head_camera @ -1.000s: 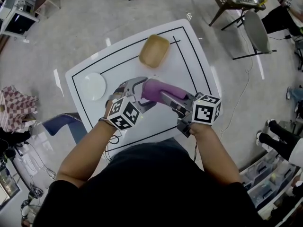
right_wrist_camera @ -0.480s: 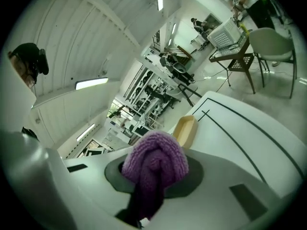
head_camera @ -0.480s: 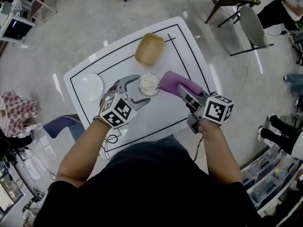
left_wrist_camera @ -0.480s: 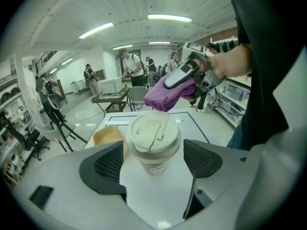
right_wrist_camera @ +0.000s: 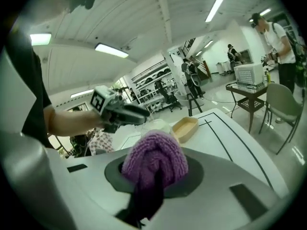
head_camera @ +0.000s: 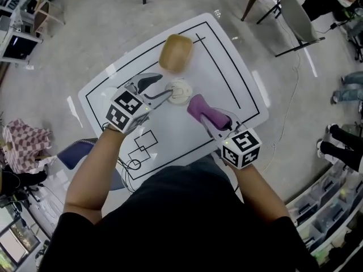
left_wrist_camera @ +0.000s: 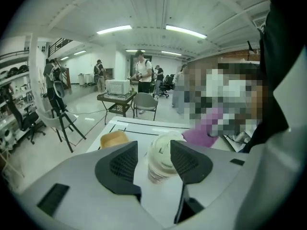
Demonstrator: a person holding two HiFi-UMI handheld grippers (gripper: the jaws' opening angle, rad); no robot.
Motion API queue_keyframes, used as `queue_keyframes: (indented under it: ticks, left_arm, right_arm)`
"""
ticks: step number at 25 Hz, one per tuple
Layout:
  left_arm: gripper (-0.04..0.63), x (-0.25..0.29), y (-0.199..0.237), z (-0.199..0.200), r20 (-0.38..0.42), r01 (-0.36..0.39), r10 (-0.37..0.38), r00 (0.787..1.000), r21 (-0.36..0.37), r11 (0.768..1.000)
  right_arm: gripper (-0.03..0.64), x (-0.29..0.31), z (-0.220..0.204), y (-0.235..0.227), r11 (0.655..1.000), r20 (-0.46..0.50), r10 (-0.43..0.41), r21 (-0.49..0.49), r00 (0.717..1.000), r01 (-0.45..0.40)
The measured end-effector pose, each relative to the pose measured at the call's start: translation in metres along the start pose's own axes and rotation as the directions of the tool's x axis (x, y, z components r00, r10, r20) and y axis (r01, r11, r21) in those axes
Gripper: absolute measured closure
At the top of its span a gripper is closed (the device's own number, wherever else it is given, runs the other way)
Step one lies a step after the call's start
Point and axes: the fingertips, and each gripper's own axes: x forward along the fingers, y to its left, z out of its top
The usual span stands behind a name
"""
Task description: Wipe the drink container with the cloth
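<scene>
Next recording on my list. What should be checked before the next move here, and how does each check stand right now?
1. Cloth clamped in the right gripper: ok, it is bunched between the jaws.
2. Cup between the left gripper jaws: ok.
3. Left gripper firm on the cup: not ok. Its jaws have just been closing, yet the table shows between one pad and the cup.
4. Cup upright with lid on: ok.
5. Cloth touching the cup: cannot tell. The head view shows it close beside the cup.
6. Wooden bowl out of the way: ok, it stands apart from the cup.
</scene>
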Motion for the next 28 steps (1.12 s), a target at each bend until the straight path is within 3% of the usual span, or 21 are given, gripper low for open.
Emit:
queue_keyframes:
  ticks: [4, 7, 9, 13, 21, 28]
  left_arm:
    - [0.365, 0.020, -0.005, 0.011, -0.051, 0.030, -0.027, 0.998, 0.050, 0.998]
    - [0.366, 0.039, -0.012, 0.006, -0.105, 0.046, -0.035, 0.994, 0.111, 0.993]
    - [0.384, 0.044, -0.017, 0.003, -0.112, 0.056, -0.043, 0.993, 0.108, 0.993]
    - [0.442, 0.045, -0.022, 0.000, -0.103, 0.055, -0.041, 0.994, 0.145, 0.988]
    - [0.442, 0.045, -0.023, 0.000, -0.079, 0.071, -0.061, 0.995, 0.137, 0.988]
    - [0.442, 0.046, -0.019, -0.001, -0.033, 0.060, -0.056, 0.998, 0.125, 0.990]
  right_arm:
    - [0.518, 0.012, -0.033, 0.020, 0.995, -0.036, -0.040, -0.089, 0.999, 0.036]
    - [0.518, 0.022, -0.035, 0.018, 0.986, 0.021, -0.110, -0.123, 0.994, 0.112]
    - [0.518, 0.032, -0.033, 0.020, 0.978, 0.057, -0.141, -0.147, 0.988, 0.148]
    - [0.518, 0.052, -0.031, 0.026, 0.963, 0.087, -0.176, -0.193, 0.981, 0.190]
    - [0.518, 0.075, -0.049, 0.016, 0.936, 0.069, -0.227, -0.259, 0.971, 0.238]
    - [0.518, 0.103, -0.076, -0.002, 0.929, -0.010, -0.220, -0.307, 0.976, 0.206]
